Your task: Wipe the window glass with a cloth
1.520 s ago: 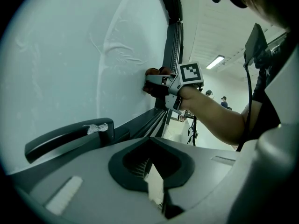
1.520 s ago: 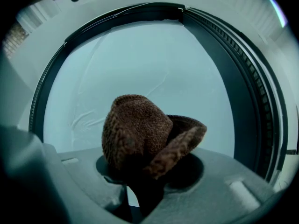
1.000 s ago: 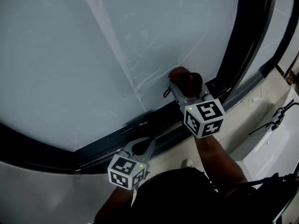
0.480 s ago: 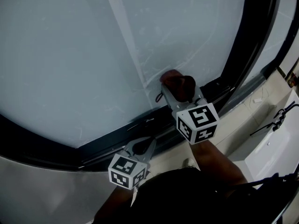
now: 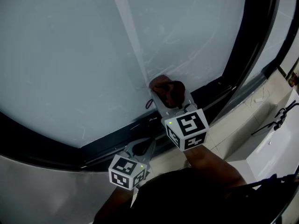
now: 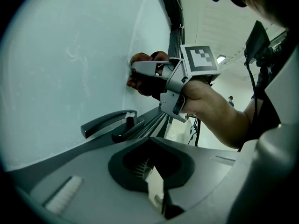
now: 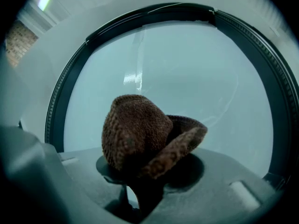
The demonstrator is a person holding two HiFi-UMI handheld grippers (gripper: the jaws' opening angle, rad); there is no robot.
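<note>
The pale window glass (image 5: 93, 45) fills most of the head view. A brown knitted cloth (image 5: 167, 90) is pressed against its lower part, with my right gripper (image 5: 163, 96) shut on it. In the right gripper view the bunched cloth (image 7: 140, 139) sticks out of the jaws in front of the glass (image 7: 187, 69). My left gripper (image 5: 141, 147) hangs lower, by the bottom frame, shut with nothing in it. From the left gripper view I see the right gripper (image 6: 140, 73) and cloth (image 6: 145, 85) touching the glass (image 6: 70, 55).
A dark window frame (image 5: 243, 41) runs round the glass. A dark window handle (image 6: 107, 123) sits on the lower frame near my left gripper. To the right are a light sill (image 5: 243, 120) and black cables (image 5: 275, 120).
My right gripper has slid the cloth leftward along the lower glass. The left gripper has stayed where it was.
</note>
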